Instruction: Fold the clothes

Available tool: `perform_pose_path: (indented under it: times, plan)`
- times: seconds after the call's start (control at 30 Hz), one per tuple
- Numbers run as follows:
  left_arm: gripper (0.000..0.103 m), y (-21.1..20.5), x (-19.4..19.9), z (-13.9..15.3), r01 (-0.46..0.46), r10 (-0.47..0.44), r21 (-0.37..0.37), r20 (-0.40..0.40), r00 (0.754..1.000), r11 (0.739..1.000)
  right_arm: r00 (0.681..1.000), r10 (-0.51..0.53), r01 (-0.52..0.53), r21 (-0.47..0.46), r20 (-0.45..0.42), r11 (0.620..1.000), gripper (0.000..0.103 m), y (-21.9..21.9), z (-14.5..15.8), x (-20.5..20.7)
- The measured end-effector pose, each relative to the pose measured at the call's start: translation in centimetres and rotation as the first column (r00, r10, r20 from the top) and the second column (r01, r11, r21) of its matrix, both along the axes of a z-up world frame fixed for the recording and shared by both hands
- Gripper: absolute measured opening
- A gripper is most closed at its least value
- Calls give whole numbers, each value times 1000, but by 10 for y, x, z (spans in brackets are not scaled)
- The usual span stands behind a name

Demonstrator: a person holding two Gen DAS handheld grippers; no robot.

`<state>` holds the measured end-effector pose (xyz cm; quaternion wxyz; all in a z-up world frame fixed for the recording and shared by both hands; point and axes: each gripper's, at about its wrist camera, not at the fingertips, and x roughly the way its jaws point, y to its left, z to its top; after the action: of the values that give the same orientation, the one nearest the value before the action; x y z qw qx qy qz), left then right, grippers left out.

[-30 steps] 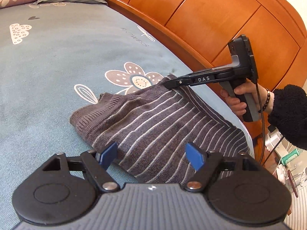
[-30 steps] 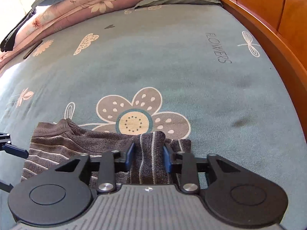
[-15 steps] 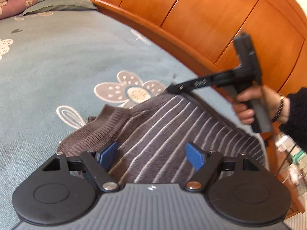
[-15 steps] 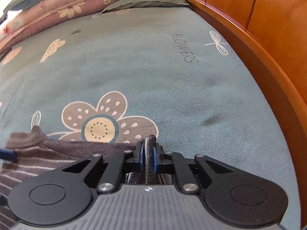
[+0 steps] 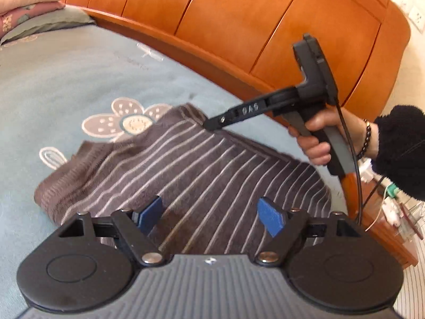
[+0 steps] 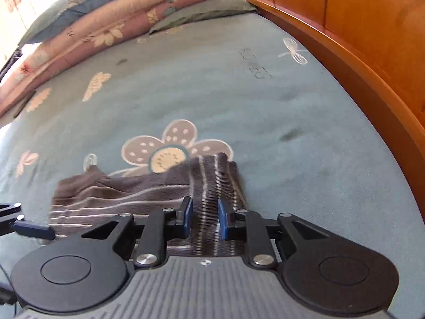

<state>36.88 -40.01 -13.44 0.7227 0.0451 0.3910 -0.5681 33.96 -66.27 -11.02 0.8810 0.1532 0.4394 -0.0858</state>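
Folded striped sweater [image 5: 191, 175] flat on the bed [image 5: 53, 93], near the edge along the wooden headboard [image 5: 239, 26], partly covering a printed flower [image 5: 124, 122]. Bare sheet wide open beyond the sweater toward the stacked pillows [image 6: 111, 18]; only a narrow strip of sheet left between sweater and headboard.

Left tongs [image 5: 209, 216] released, spread wide above the sweater's near part, pads clear of the cloth. Right tongs [image 6: 203, 219] opening, a raised fold of the far corner standing between the pads; contact not clear.

Seen only from the left wrist: right hand [image 5: 318, 135] on its handle, dark fuzzy sleeve [image 5: 398, 154], bead bracelet, cluttered stand past the bed's corner. Seen only from the right wrist: pillow stack, dragonfly print [image 6: 294, 51], bright window at far left.
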Motion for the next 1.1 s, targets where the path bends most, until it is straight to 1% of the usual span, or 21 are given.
perform_pose_path:
  times: [0.03, 0.07, 0.1, 0.17, 0.27, 0.33, 0.4, 0.43, 0.47, 0.53, 0.57, 0.6, 0.67, 0.77, 0.83, 0.9, 0.93, 0.97, 1.03, 1.07, 1.1]
  plan:
    - [78, -2, -1, -2, -7, 7, 9, 5, 1000, 1000, 999, -51, 51, 7, -3, 999, 21, -9, -7, -2]
    - [78, -3, -2, -3, -14, 13, 14, 9, 1000, 1000, 994, -113, 113, 41, 3, 993, 23, -18, -6, -8]
    - [78, -2, -2, 3, -16, 16, 0, 12, 1000, 1000, 985, -172, 171, 73, 8, 983, 22, -27, -4, -15]
    - [78, 1, -3, 15, -19, 20, -28, 19, 1000, 999, 976, -206, 198, 114, 66, 973, 22, -30, 13, -36]
    - [78, -2, -20, 27, 39, -37, -37, 49, 998, 999, 980, -169, 153, 143, 102, 978, 22, -15, 36, -65]
    - [78, -6, -36, 27, 102, -100, -30, 56, 993, 994, 990, -110, 93, 170, 91, 981, 23, 1, 39, -79]
    - [78, -12, -54, 21, 165, -164, -11, 41, 986, 986, 996, -73, 62, 173, 58, 983, 23, 13, 30, -89]
    - [79, -15, -61, 15, 187, -187, 5, 32, 982, 982, 996, -86, 82, 159, 22, 984, 23, 14, 21, -95]
    - [79, -17, -68, 8, 199, -199, 28, 25, 980, 980, 994, -109, 107, 161, 5, 981, 23, 11, 13, -101]
    - [77, -21, -78, -1, 195, -197, 97, 10, 980, 976, 976, -219, 216, 188, -2, 958, 14, -4, -3, -122]
    - [77, -18, -83, 1, 194, -196, 92, 12, 980, 977, 960, -279, 274, 201, 0, 941, 15, -13, -1, -132]
    - [78, -16, -87, 4, 196, -198, 87, 14, 980, 977, 942, -336, 328, 213, 2, 920, 20, -21, 0, -142]
    - [78, -13, -96, 15, 222, -224, 69, 14, 975, 973, 928, -370, 351, 229, 42, 908, 20, -24, 14, -163]
    - [78, -12, -114, 25, 285, -287, 84, 9, 958, 955, 943, -325, 297, 268, 69, 917, 20, -12, 34, -183]
    - [79, -11, -124, 22, 313, -314, 108, -14, 949, 943, 965, -256, 231, 273, 60, 934, 23, 1, 38, -187]
    - [79, -11, -130, 14, 327, -324, 140, -45, 945, 935, 978, -209, 198, 243, 17, 949, 27, 12, 30, -186]
    - [78, -9, -132, 11, 324, -320, 150, -49, 946, 934, 976, -216, 214, 216, -11, 953, 27, 13, 23, -188]
    - [78, -8, -134, 9, 321, -317, 159, -53, 947, 934, 973, -229, 233, 186, -40, 955, 27, 13, 16, -190]
    - [78, -4, -138, 4, 316, -310, 176, -60, 949, 932, 926, -362, 373, 99, -111, 923, 27, 1, 4, -200]
    - [78, -1, -140, 8, 317, -313, 167, -51, 948, 934, 906, -411, 420, 94, -99, 903, 27, -4, 6, -208]
    - [78, 2, -141, 12, 318, -315, 158, -43, 948, 935, 896, -440, 445, 118, -64, 888, 27, -6, 11, -218]
